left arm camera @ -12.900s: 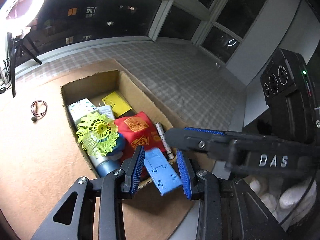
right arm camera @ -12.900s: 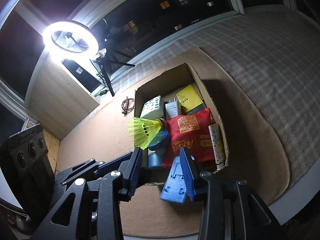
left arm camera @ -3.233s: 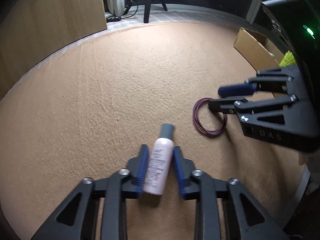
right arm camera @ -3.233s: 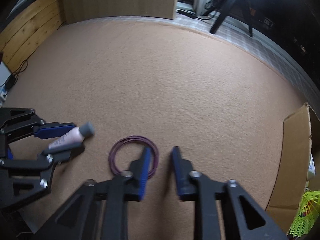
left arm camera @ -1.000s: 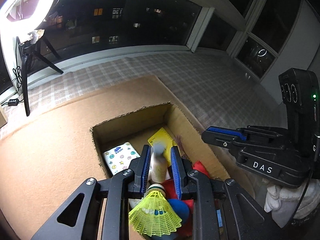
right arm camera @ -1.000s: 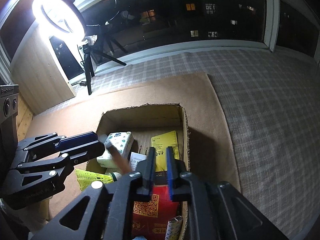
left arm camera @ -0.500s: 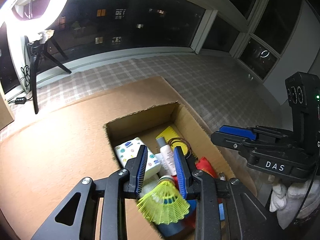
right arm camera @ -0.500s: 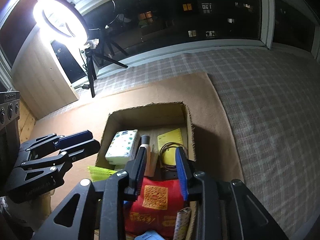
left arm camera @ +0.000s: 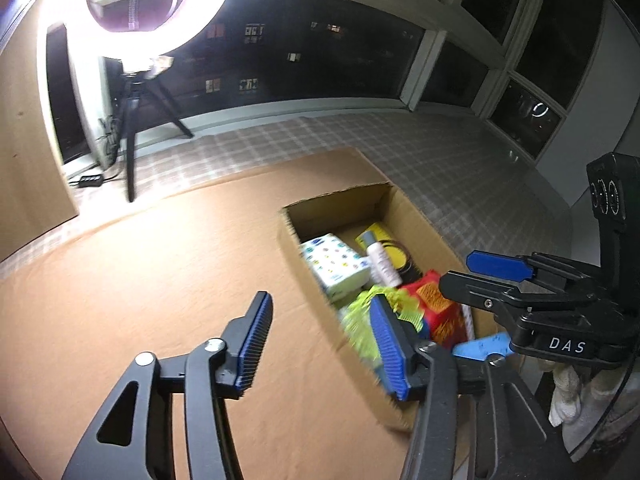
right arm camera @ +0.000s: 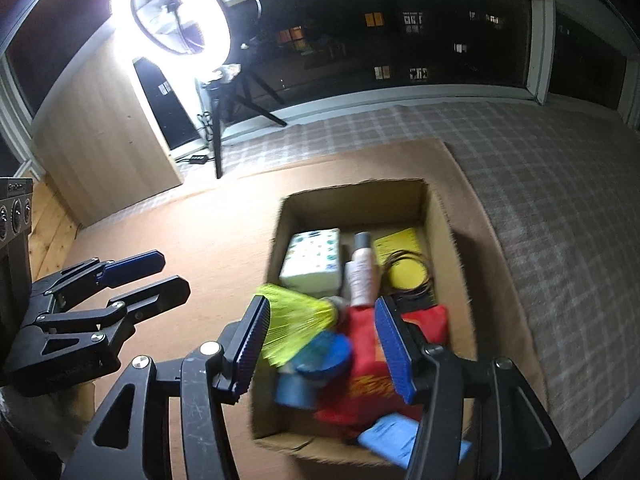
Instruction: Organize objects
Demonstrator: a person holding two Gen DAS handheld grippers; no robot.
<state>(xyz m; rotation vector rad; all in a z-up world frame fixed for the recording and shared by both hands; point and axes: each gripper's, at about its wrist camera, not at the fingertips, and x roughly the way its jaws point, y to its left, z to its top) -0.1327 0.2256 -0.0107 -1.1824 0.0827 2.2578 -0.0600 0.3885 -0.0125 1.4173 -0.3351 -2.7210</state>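
An open cardboard box (left arm camera: 340, 196) (right arm camera: 352, 200) sits on the tan carpet. Inside lie a pink bottle (left arm camera: 382, 262) (right arm camera: 362, 276) with a grey cap and a purple cable coil (left arm camera: 402, 260) (right arm camera: 408, 276) on a yellow booklet (right arm camera: 400, 242). My left gripper (left arm camera: 320, 320) hangs over the carpet at the box's near-left edge, its jaws opening with nothing between them. My right gripper (right arm camera: 322, 316) hovers above the box's near half, jaws also opening and not touching anything. Each shows in the other's view: the right gripper (left arm camera: 460, 270) and the left gripper (right arm camera: 172, 272).
The box also holds a patterned tissue pack (right arm camera: 314, 262), a yellow shuttlecock (right arm camera: 292, 320), a red pouch (right arm camera: 372, 368) and a blue stand (right arm camera: 400, 440). A ring light on a tripod (left arm camera: 132, 140) stands at the back left. Checked matting (right arm camera: 540, 200) lies right of the carpet.
The bottle left my left gripper and the coil left my right; both now lie in the box. Both pairs of jaws widened and both grippers drew back and up from the box.
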